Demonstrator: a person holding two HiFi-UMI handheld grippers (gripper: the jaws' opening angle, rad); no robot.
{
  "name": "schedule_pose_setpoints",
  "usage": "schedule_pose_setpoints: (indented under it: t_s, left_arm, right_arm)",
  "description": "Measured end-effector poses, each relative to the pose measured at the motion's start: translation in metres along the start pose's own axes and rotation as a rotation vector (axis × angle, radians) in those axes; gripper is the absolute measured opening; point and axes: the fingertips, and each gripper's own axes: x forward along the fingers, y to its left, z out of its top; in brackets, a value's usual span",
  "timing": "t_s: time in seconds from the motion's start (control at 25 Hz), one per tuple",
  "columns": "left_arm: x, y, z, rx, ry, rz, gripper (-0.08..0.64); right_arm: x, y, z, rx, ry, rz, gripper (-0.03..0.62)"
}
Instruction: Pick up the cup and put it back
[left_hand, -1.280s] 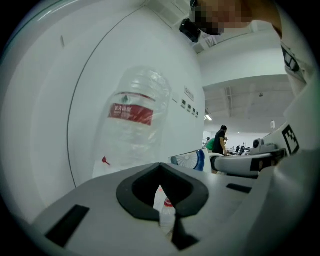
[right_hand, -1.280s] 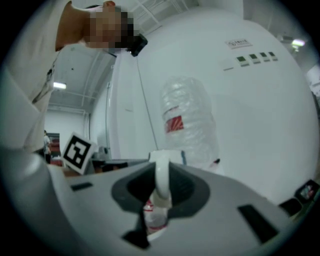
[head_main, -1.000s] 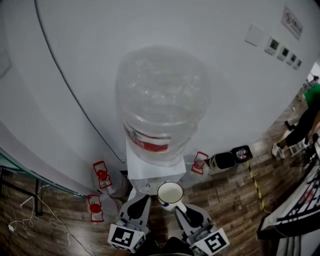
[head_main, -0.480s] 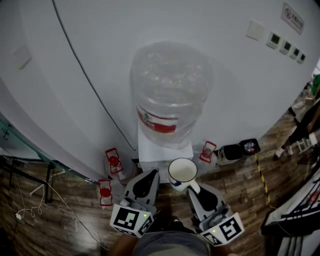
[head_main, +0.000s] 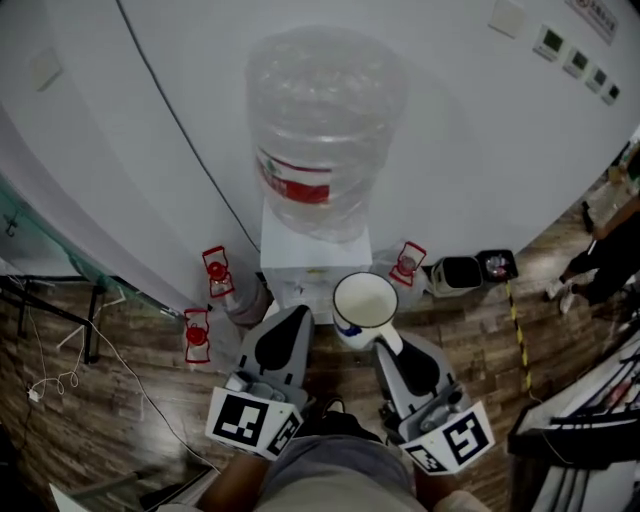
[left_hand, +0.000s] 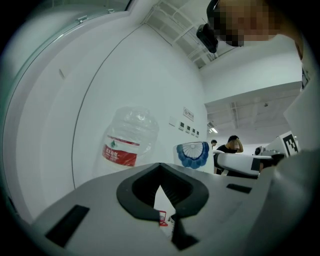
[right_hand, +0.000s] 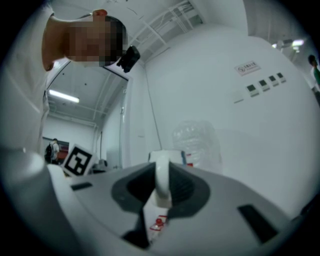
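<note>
A white cup (head_main: 365, 305) with a blue pattern hangs upright in front of the water dispenser (head_main: 312, 262), just right of its front. My right gripper (head_main: 384, 343) is shut on the cup's handle (right_hand: 162, 184), which stands between the two dark pads. In the left gripper view the cup (left_hand: 193, 154) shows to the right, level with that gripper. My left gripper (head_main: 297, 318) is beside it on the left, shut, with nothing between its fingers. A big clear water bottle (head_main: 325, 120) with a red label sits on top of the dispenser.
The dispenser stands against a curved white wall (head_main: 150, 90) with a black cable running down it. Red-framed items (head_main: 214, 272) lie on the wooden floor at both sides. A black bin (head_main: 455, 271) stands to the right. People stand at the far right (head_main: 610, 240).
The cup, still held by the right gripper, has risen and looks larger in the head view. Both grippers have come up with it. The head view has shifted towards the dispenser.
</note>
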Motion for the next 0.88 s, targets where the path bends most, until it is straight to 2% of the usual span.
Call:
schedule_pose_setpoints:
  t_s: [0.48, 0.88]
  left_arm:
    - [-0.014, -0.041, -0.016, 0.008, 0.015, -0.011, 0.006]
    - [-0.024, -0.046, -0.02, -0.019, 0.002, 0.027, 0.006]
  right_arm:
    - [-0.039, 0.004, -0.008, 0.026, -0.003, 0.016, 0.072]
    - [-0.053, 0.003, -0.013, 0.05, -0.001, 0.034, 0.072]
